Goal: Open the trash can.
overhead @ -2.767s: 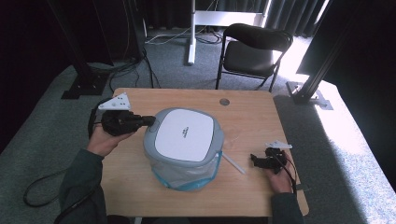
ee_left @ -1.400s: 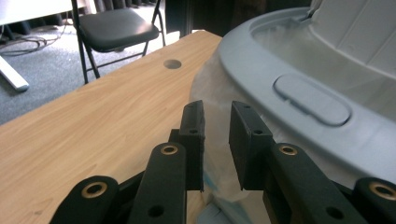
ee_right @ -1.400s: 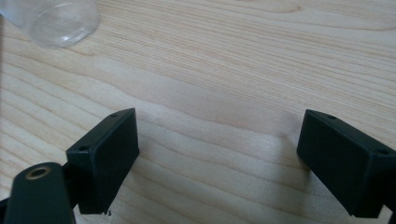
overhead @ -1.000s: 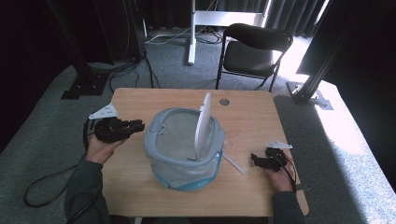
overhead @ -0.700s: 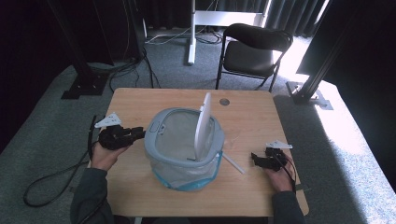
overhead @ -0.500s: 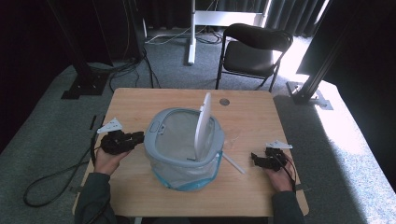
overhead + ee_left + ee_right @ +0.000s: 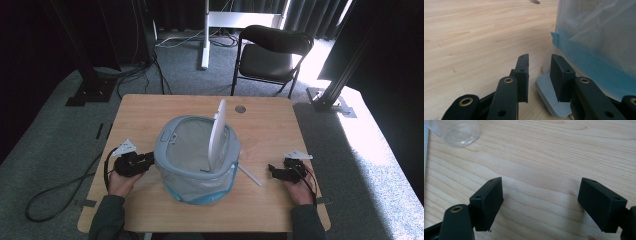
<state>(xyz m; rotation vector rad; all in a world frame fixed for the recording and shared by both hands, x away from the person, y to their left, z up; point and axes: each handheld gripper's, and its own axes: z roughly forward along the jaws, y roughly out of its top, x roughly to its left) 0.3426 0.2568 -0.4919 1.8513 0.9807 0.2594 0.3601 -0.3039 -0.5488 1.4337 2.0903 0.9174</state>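
Presently, the work in hand concerns the pedal bin (image 7: pixel 197 160) standing mid-table, grey-rimmed, with a translucent liner bag taped in blue around its base. Its white lid (image 7: pixel 217 134) stands upright on edge, hinged at the side nearer the right hand, so the bin is open.

The left gripper (image 7: pixel 136 163) lies low on the table (image 7: pixel 150 110), just beside the bin's left flank. In the left gripper view its jaws stand partly apart, having just been opening, with nothing pressed between them. The grey foot pedal (image 7: pixel 550 98) protrudes from the bin's base directly under and ahead of those jaws, the right-hand jaw sitting over it; whether that jaw touches the pedal cannot be told. The blue-taped bag wall (image 7: pixel 599 37) rises immediately beyond.

The right gripper (image 7: pixel 281 172) rests near the table's right edge, well apart from the bin. Its jaws stand wide apart over bare wood, holding nothing. A clear plastic cup (image 7: pixel 461 131) lies at the upper corner of the right gripper view, and a white strip (image 7: pixel 248 175) lies on the table between bin and right gripper.

Judgement: the governing relation is pedal to left gripper. The pedal projects outward from the bin towards the left hand, which is much the nearer hand; any coming move on pedal or bin falls to it.
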